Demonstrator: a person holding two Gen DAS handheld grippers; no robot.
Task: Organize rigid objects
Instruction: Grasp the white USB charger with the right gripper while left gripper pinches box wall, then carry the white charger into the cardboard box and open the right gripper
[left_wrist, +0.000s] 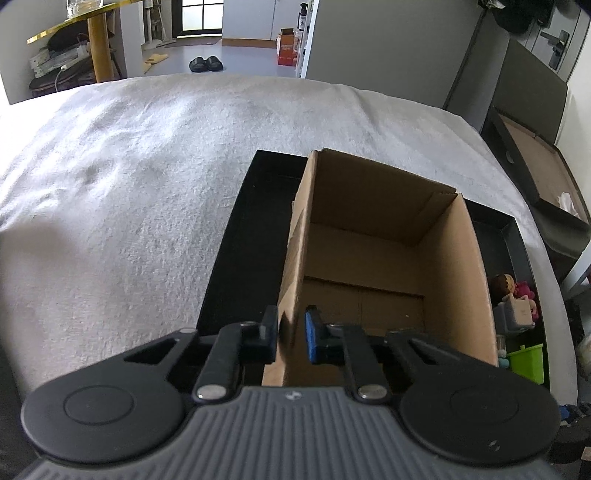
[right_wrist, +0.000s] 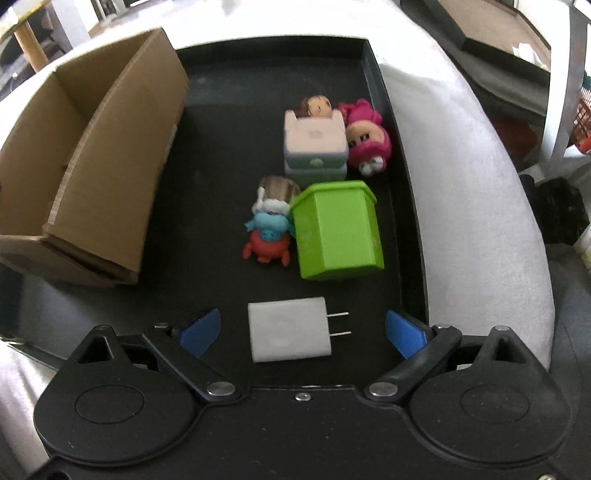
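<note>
White textured cover (left_wrist: 129, 177) on bed, black tray (right_wrist: 376, 74) on it. Right gripper (right_wrist: 303, 332) low over tray's near end, jaws wide, white charger (right_wrist: 288, 328) lying between them, untouched. Beyond: green bin (right_wrist: 336, 229), figurines, grey-white case (right_wrist: 314, 147). Left gripper (left_wrist: 291, 332) pinches cardboard box (left_wrist: 369, 236) wall, jaws narrow. Far: slippers (left_wrist: 206, 63), doorway.
</note>
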